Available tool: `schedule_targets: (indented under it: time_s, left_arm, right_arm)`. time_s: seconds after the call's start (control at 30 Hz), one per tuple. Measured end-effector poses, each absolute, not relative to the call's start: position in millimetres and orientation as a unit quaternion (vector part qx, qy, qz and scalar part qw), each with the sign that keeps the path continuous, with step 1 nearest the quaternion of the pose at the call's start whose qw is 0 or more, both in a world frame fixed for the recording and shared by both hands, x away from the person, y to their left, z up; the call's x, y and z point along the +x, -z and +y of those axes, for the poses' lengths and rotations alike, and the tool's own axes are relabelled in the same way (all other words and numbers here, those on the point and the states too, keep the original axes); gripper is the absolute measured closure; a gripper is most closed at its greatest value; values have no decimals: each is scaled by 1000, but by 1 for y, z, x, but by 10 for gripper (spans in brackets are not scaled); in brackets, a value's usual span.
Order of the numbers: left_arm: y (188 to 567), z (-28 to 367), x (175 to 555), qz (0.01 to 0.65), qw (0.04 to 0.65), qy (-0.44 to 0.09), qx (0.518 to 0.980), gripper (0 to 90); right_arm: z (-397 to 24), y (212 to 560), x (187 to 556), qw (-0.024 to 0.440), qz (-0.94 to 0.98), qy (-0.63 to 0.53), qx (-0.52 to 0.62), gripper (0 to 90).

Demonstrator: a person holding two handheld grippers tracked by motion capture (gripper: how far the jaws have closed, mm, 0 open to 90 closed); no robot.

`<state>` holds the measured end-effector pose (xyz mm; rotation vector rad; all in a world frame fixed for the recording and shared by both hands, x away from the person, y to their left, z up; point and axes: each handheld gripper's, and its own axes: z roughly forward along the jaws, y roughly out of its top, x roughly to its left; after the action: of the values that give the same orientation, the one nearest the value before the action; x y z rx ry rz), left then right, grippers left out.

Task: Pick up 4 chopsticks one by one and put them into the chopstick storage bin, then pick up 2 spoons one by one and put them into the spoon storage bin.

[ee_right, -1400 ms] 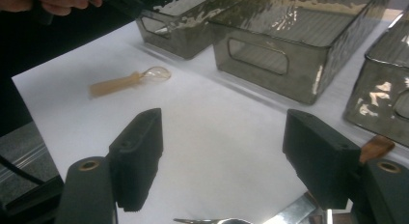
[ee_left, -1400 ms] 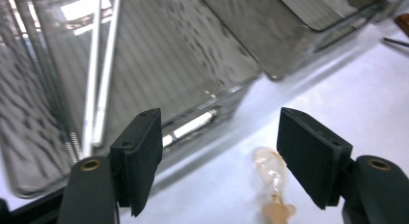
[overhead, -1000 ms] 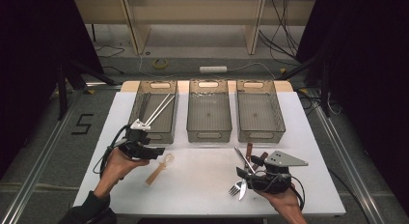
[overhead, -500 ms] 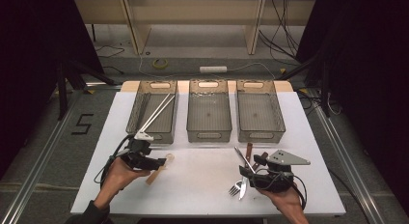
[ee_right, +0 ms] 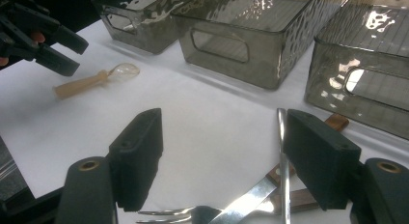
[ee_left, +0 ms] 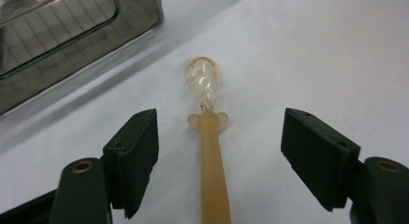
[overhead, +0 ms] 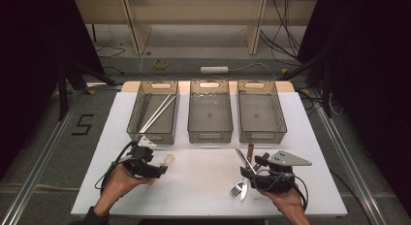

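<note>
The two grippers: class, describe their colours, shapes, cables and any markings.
The left gripper and right gripper are black, each with two flat, blocky jaws with brass-coloured holes at their bases. A black cable trails from each. The right carries a grey three-cornered plate. No markings are legible.

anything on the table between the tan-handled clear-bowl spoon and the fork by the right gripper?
Nothing: bare white table lies between the tan-handled clear spoon and the steel fork, as the high view shows.
</note>
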<state>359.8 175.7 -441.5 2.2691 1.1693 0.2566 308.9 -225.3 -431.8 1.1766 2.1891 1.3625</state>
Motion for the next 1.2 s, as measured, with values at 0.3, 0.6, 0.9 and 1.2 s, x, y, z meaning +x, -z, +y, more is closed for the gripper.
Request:
schedule_targets:
  time_s: [0.3,0.6,0.9,1.2]
  left_arm:
    - [446,173,354,425,272,-84,859,285]
    - [450,171,353,421,252,-77,868,284]
    - [456,171,354,416,227,-67,878,327]
    - [463,171,355,417,211,-61,882,423]
  right_arm:
    - [-225,432,309,151,763,-480,406,313]
    - [-226,433,309,146,763,-483,405,307]
    - [-225,433,309,146,763,-483,405,307]
    - [-224,433,308,146,764,-481,404,307]
